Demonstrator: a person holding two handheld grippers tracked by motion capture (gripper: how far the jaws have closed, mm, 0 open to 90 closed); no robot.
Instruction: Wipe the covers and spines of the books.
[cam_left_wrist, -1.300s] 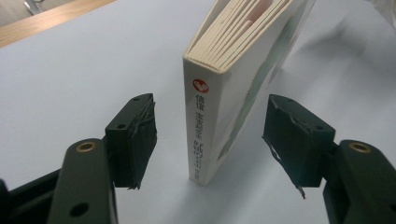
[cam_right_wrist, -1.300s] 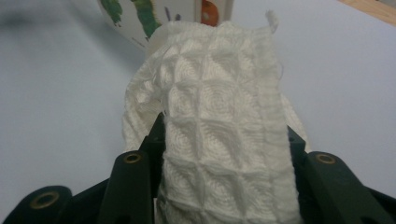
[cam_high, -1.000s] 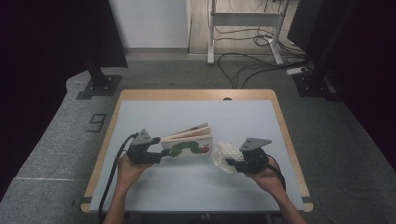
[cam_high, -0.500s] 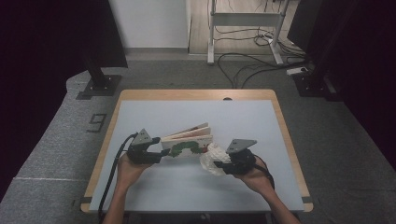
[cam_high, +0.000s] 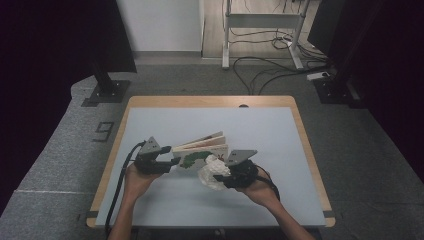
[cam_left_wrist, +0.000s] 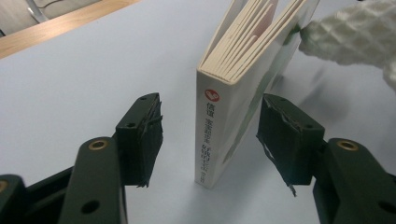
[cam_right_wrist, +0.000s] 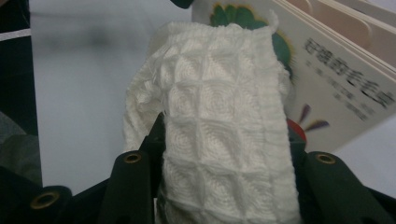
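Board book (cam_high: 200, 154), thick stiff cream pages fanned apart, glossy white cover with a green picture, lies mid-table on the pale blue table (cam_high: 165, 125). Left claw (cam_left_wrist: 210, 140) gapes wide around its spine, pads clear of it. Right claw (cam_right_wrist: 224, 154) pinches a white waffle-weave cloth (cam_right_wrist: 224, 121), soft and bunched, touching the book's cover.

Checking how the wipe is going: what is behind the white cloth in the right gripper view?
Behind the white cloth stands the book: its cover shows green artwork and printed characters. The cloth hides the cover's middle and the right gripper fingers' inner faces.
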